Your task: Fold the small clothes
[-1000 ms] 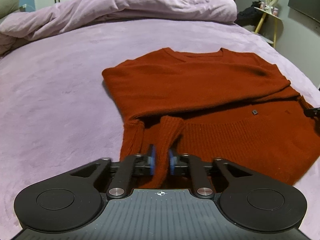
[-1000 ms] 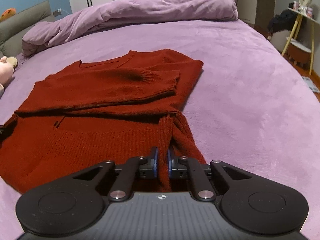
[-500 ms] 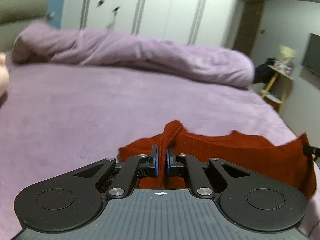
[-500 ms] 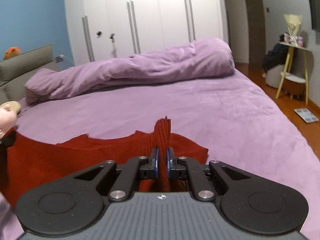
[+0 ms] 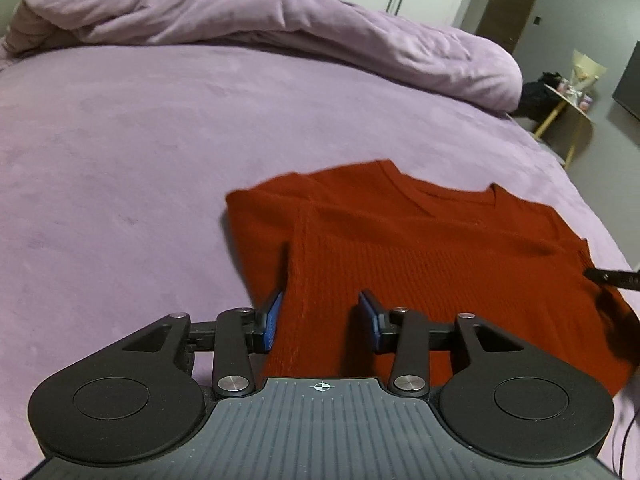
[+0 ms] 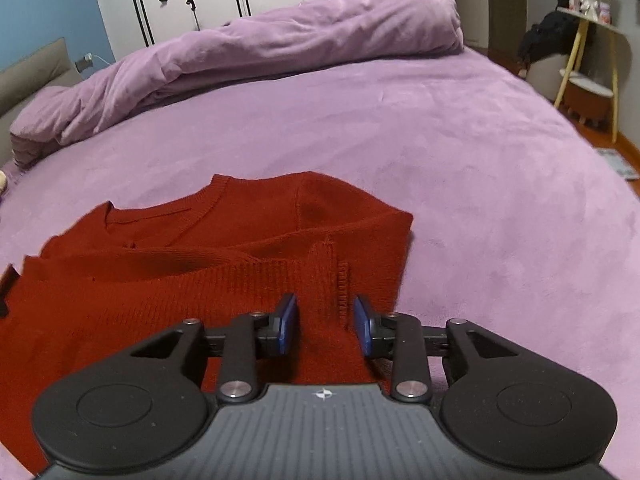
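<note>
Left gripper [image 5: 320, 320] & right gripper [image 6: 325, 322]: jaws spread apart, held low, level.

— What's under my claws?

— A bed [image 5: 132, 148] with a lilac plush cover [image 6: 460, 168], smooth and flat across the middle.

— What do I see lying on it?

— My rust-red sweater [image 5: 420, 248], folded over on itself, neckline toward the far end. Beyond it, well apart, a rumpled lilac duvet [image 6: 280, 44] is heaped along the far edge of the bed.
</note>
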The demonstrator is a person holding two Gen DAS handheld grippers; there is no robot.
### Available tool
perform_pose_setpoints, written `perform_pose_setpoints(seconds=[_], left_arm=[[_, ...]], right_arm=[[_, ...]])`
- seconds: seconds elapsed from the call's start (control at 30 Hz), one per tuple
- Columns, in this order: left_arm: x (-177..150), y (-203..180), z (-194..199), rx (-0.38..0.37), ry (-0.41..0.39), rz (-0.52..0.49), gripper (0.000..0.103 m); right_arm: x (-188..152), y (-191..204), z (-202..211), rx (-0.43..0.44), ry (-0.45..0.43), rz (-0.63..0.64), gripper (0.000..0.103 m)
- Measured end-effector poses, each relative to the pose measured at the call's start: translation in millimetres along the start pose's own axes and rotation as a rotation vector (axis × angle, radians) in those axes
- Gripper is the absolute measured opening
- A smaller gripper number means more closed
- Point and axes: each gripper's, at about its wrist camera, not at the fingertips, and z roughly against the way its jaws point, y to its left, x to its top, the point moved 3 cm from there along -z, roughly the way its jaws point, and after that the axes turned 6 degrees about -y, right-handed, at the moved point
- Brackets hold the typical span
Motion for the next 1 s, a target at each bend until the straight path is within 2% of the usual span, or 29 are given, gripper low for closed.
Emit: perform_pose_setpoints(seconds=[0.03,0.1,0.17,0.2,0.3,0.4,0.47,0.53,0.63,0.8,0.83,0.87,0.9,0.93,0.97,1.0], left_arm=[[-0.9,-1.4,-1.4,0.005,0.003,-0.008,0.040],[-1.5,-5.1,-4.6,0.023,0.002,-0.032,0.017],[0.7,-9.9,-3.9,0.033,-0.007,-0.051,0.008],[2.2,-13.0,-1.8,0.043,-0.019,-0.072,0.007],[17.1,-22.6,16.9,0.073,-0.085,-0.118,0.007],[47.8,-26.8,37.8,0.075,-0.194,-0.110,0.007],[69.8,-31.4,41.5,0.100,-0.263,-0.120,0.008],[86.5,-34.7,33.6,0.138,-0.297,-0.128,0.008],[101.1,-35.7,4.7,0.202,-0.301,-0.119,0.008],[89.7,-34.1,-50.0,0.291,-0.202,-0.095,0.010],[84.6,-32.7,-59.0,0.304,-0.171,-0.106,0.012],[79.3,-30.6,-65.0,0.322,-0.134,-0.116,0.018],[74.5,-28.6,-65.3,0.329,-0.117,-0.109,0.021],[69.7,-28.3,-59.6,0.326,-0.132,-0.096,0.023],[65.3,-30.3,-48.4,0.300,-0.179,-0.085,0.026],[61.7,-34.5,-38.6,0.262,-0.222,-0.071,0.035]], right_arm=[[-0.2,-0.4,-1.1,0.013,0.000,-0.011,0.030],[-0.5,1.9,-1.7,0.008,-0.013,0.000,0.028],[-0.8,6.8,-1.9,-0.009,-0.032,0.022,0.017],[-0.8,9.8,-0.8,-0.017,-0.043,0.037,0.013],[3.9,20.1,11.9,-0.058,-0.097,0.101,0.008],[23.2,31.7,33.7,-0.076,-0.212,0.154,0.007],[41.3,35.9,39.4,-0.088,-0.277,0.152,0.007],[58.9,39.9,34.0,-0.130,-0.316,0.167,0.007],[77.8,43.5,12.5,-0.186,-0.343,0.172,0.007],[79.8,48.7,-29.9,-0.220,-0.313,0.199,0.007],[76.9,50.0,-37.3,-0.230,-0.303,0.208,0.007],[72.5,50.7,-44.8,-0.247,-0.290,0.218,0.008],[69.6,51.8,-51.0,-0.286,-0.275,0.229,0.009],[65.6,53.4,-54.6,-0.348,-0.261,0.243,0.009],[62.1,54.6,-53.8,-0.377,-0.267,0.236,0.009],[60.2,56.8,-49.6,-0.351,-0.286,0.201,0.013]])
